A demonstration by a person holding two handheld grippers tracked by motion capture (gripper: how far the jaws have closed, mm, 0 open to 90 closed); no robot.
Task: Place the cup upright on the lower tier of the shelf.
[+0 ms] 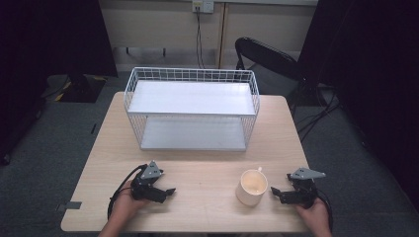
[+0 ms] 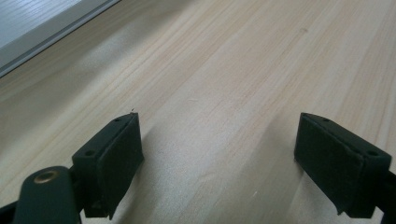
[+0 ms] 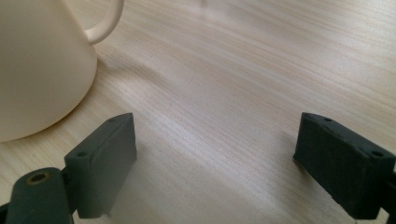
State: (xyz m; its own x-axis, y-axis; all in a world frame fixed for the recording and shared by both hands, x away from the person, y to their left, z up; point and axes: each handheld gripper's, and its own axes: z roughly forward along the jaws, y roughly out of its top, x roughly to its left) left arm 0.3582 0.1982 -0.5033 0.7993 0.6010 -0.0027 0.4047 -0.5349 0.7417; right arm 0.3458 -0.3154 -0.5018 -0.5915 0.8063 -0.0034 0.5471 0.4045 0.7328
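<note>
From above we look forward and down over the table; both gripper views skim its wood closely.

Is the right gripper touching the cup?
Apart. The high view shows bare table between the right gripper and the cup.

A two-level wire rack stands at the back middle of the table. A mug sits near the front edge, right of centre, well in front of the rack. The right gripper lies just right of the mug, apart from it, fingers pointing toward it. The left gripper rests at the front left, well apart from the mug. A chair stands behind the table's right back corner.
</note>
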